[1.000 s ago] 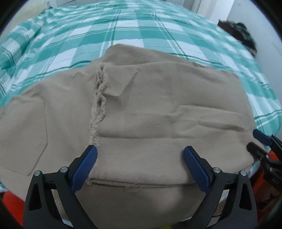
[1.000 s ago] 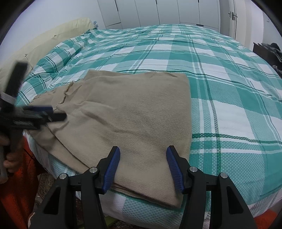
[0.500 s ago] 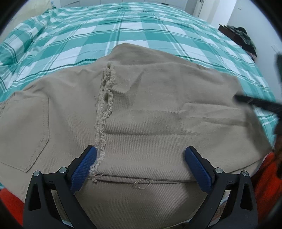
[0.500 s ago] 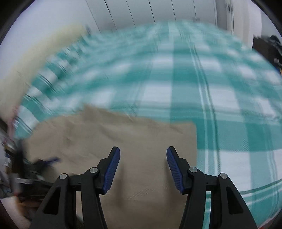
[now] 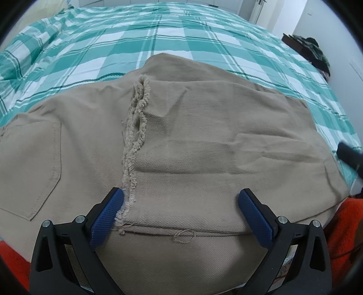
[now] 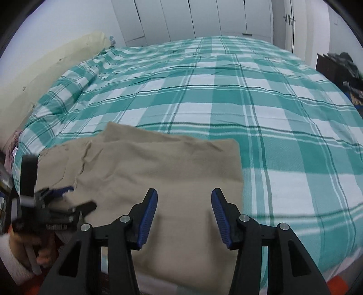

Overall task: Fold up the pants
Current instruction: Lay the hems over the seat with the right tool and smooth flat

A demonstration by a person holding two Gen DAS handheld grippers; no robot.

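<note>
Your left gripper (image 5: 181,211) hovers with jaws spread wide over the folded tan pants (image 5: 204,140), its pad beside the frayed hem (image 5: 133,145); nothing is clamped. Your right gripper (image 6: 184,215), jaws apart and just narrowed with nothing between them, hangs above the pants' other end. Pants lie at the near edge of the green plaid bedspread (image 6: 226,90); white wardrobe doors (image 6: 192,20) stand beyond.

Tan pants (image 5: 204,140) of matt, ribbed twill cloth are seen spread at the near edge of a bed (image 6: 226,95), a raw frayed hem (image 5: 133,140) running loose threads across them. The bedspread is woven cotton-like cloth, checked green and white. Matt black plastic forms the left gripper (image 5: 181,215), its blue pads (image 5: 106,217) rough and knurled, with bright metal screws.
</note>
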